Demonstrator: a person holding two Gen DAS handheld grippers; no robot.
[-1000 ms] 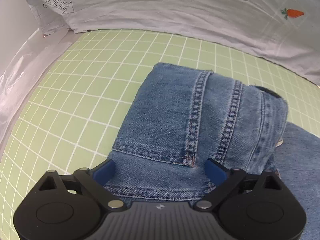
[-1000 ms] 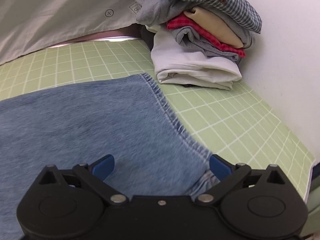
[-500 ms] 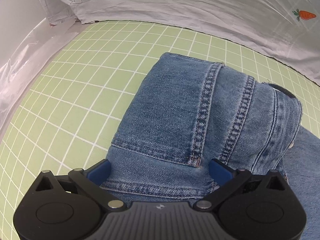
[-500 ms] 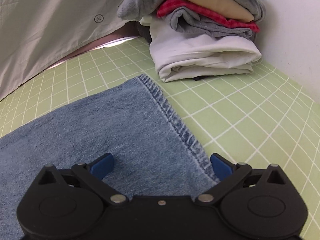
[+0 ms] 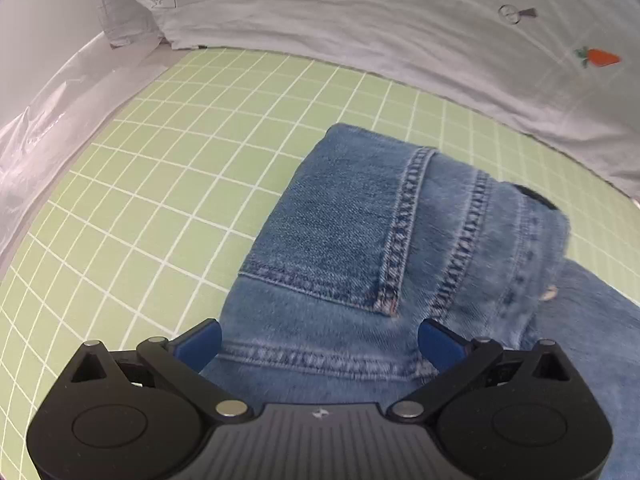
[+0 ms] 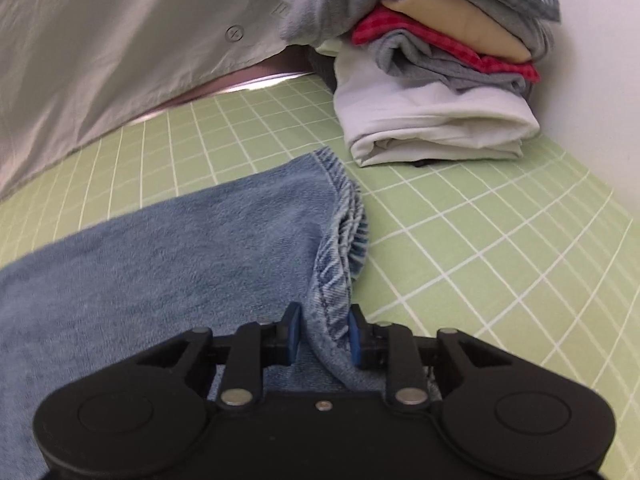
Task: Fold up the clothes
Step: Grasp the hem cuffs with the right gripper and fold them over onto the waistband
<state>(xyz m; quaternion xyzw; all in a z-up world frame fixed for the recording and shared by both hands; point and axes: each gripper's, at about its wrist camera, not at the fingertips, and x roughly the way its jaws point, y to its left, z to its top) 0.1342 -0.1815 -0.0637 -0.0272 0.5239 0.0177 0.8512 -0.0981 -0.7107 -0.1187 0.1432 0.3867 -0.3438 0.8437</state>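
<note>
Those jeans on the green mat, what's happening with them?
A person is folding the jeans on the green grid mat with a handheld gripper in each hand. The right gripper is pinched shut on the hem of a leg, bunching it up. The left gripper is open over the waist end. A pile of folded clothes sits at the mat's far corner.

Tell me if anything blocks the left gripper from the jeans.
Nothing visible does. The left gripper sits open directly over the jeans at the waist end, denim between its fingers. The right gripper is shut on the hem.
</note>
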